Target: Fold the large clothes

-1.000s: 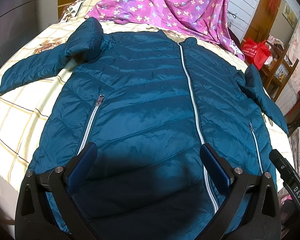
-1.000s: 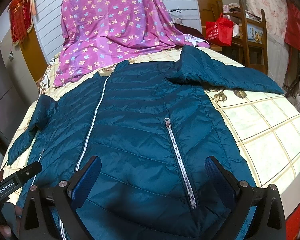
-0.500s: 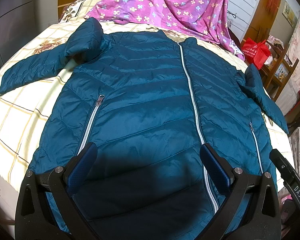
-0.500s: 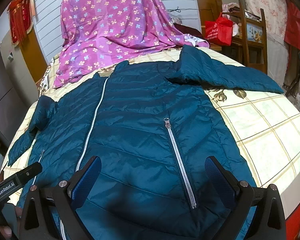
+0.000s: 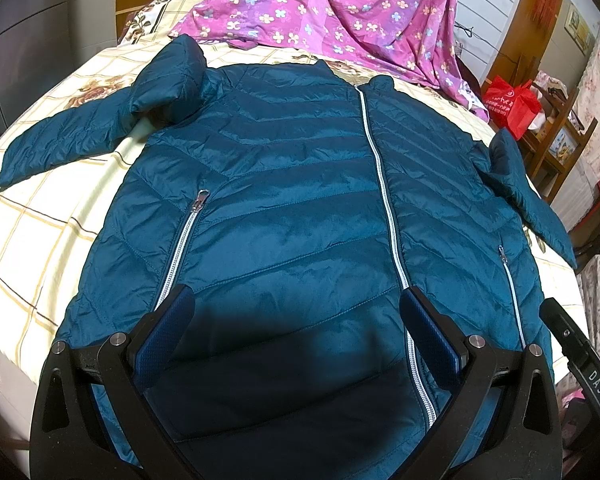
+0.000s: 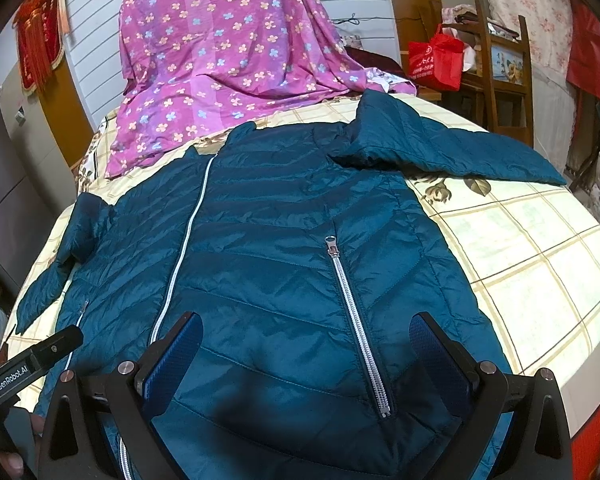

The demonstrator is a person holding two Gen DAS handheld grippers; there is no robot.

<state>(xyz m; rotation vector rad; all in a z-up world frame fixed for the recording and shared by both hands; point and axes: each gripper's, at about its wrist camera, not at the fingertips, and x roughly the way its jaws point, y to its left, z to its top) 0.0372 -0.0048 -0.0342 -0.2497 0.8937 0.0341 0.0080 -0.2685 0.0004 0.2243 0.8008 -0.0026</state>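
A teal quilted puffer jacket [image 5: 292,208] lies front up and zipped on the bed, collar at the far end, hem toward me. It also shows in the right wrist view [image 6: 284,248]. Both sleeves are spread out sideways: one to the left [image 5: 80,136], one to the right [image 6: 452,148]. My left gripper [image 5: 296,312] is open and empty, hovering above the hem left of the white centre zip. My right gripper [image 6: 306,336] is open and empty above the hem by the right pocket zip [image 6: 356,328].
The bed has a cream checked sheet [image 6: 540,256] with its edge close on the right. A pink flowered cloth [image 5: 340,12] is heaped at the head of the bed. A red bag [image 6: 436,60] and a wooden chair [image 6: 504,80] stand beyond the right side.
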